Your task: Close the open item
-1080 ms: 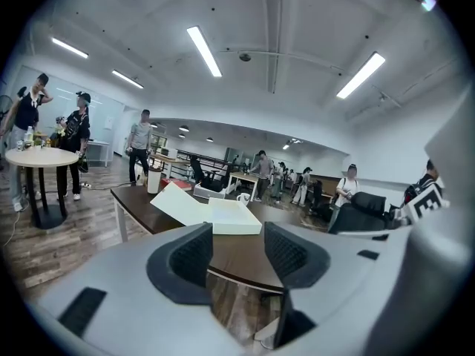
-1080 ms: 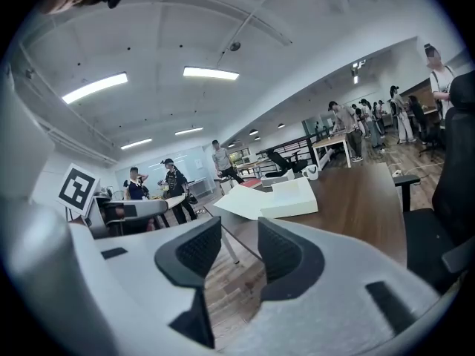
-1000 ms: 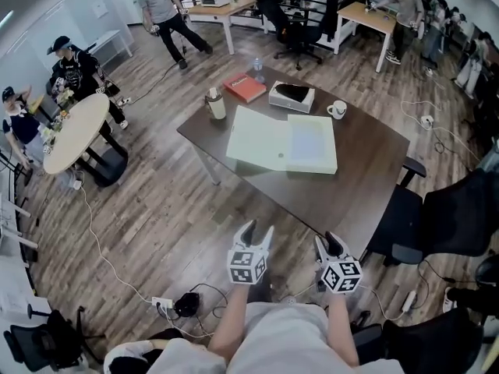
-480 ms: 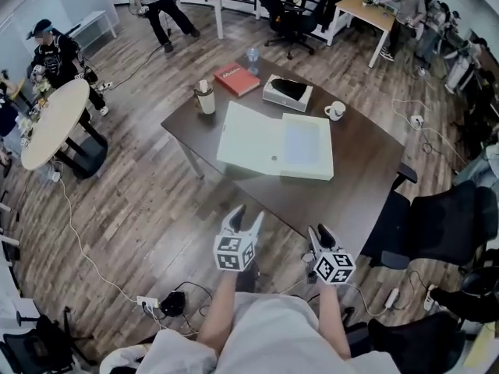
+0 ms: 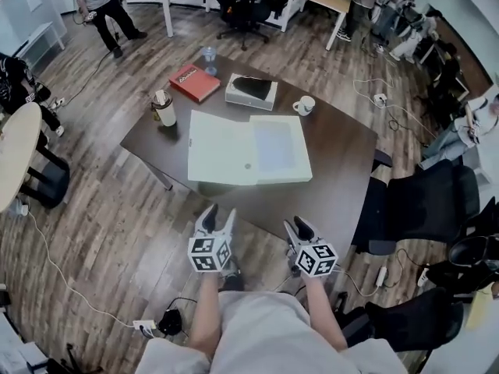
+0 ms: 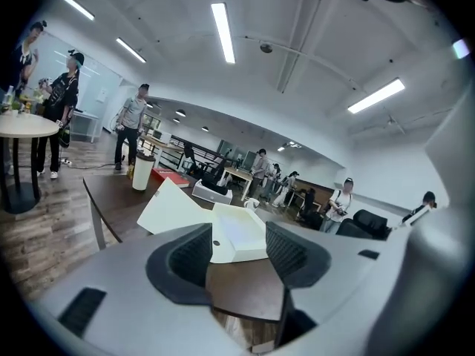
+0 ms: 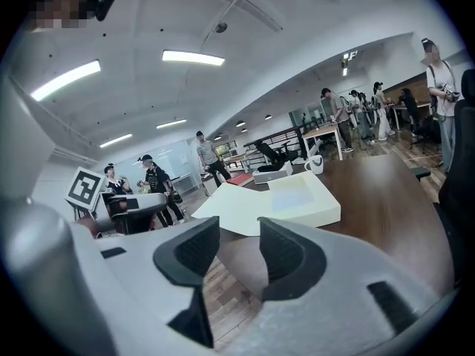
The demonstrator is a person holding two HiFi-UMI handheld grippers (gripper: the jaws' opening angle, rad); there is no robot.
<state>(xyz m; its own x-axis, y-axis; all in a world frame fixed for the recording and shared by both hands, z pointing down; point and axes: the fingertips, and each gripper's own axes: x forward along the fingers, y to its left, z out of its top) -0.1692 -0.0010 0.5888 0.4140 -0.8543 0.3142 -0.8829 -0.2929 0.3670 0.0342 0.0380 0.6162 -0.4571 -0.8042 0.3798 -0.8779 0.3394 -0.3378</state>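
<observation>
An open pale box file (image 5: 248, 150) lies in the middle of the dark table (image 5: 335, 162), its lid (image 5: 218, 148) flat to the left of its tray (image 5: 281, 145). Both grippers hover over the floor just short of the table's near edge, apart from the file. My left gripper (image 5: 217, 216) is open and empty; the file (image 6: 237, 234) shows beyond its fingers (image 6: 185, 262). The jaws of my right gripper (image 5: 299, 226) have just been opening, with nothing between them; the file (image 7: 300, 199) lies ahead of them.
At the table's far side are a red book (image 5: 195, 82), a lidded cup (image 5: 164, 108), a white mug (image 5: 305, 105), a white box (image 5: 251, 91) and a bottle (image 5: 208, 55). A black chair (image 5: 413, 209) stands to the right. Cables and a power strip (image 5: 144, 327) lie on the floor.
Both grippers have come closer to the table's near edge, and the table with the open file now fills more of the head view.
</observation>
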